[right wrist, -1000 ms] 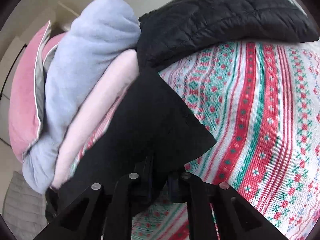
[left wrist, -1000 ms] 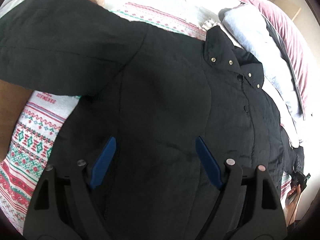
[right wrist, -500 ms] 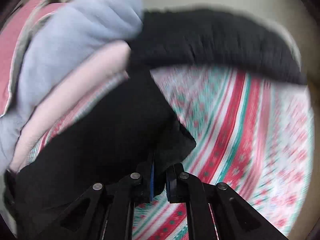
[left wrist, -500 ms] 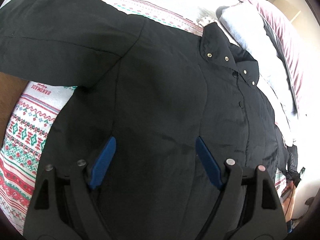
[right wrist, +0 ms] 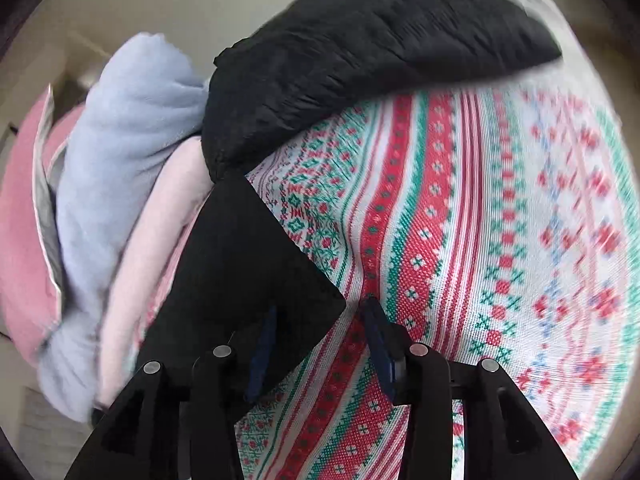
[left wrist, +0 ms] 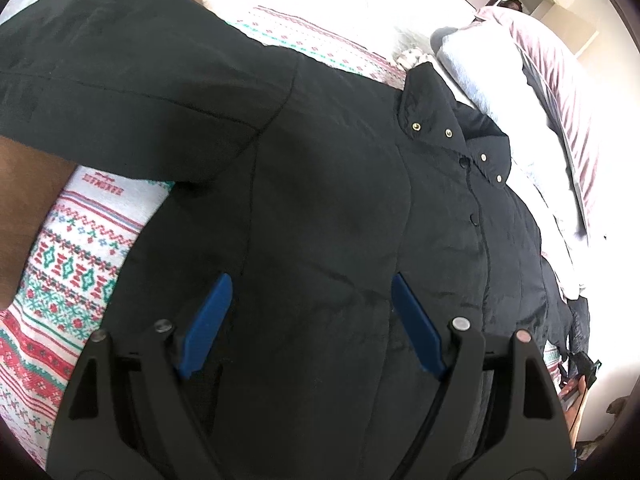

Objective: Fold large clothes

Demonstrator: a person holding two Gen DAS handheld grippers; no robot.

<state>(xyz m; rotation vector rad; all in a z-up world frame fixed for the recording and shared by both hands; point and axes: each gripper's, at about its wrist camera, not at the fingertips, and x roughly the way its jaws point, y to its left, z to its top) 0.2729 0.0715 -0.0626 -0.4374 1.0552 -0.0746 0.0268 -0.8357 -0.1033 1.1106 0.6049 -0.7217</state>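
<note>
Left wrist view first, going left to right: your bare forearm sits at the far left edge, with the red, green and white patterned knit bedspread showing below it. Over that lies the black quilted button-front jacket, spread flat on the bed with one sleeve stretched out toward the upper left. Your left gripper hangs over the jacket's body with its blue fingers spread wide, nothing pinched between them as far as you can see. The collar with small brass snaps points up and right. Right of the jacket there's a pale blue fleece blanket, then a pink striped pillow against the wall.

Right wrist view, same direction: that pink pillow is at the left edge, the fleece blanket next to it, then a pale pink folded cloth. A flat black corner of the jacket comes down toward your right gripper. Its fingers are opening right now; the left finger overlaps the black corner's edge, while the right one is over bare bedspread, clear of the fabric. The pads don't look pressed on it. A puffy black quilted part of the jacket arches across the top.
</note>
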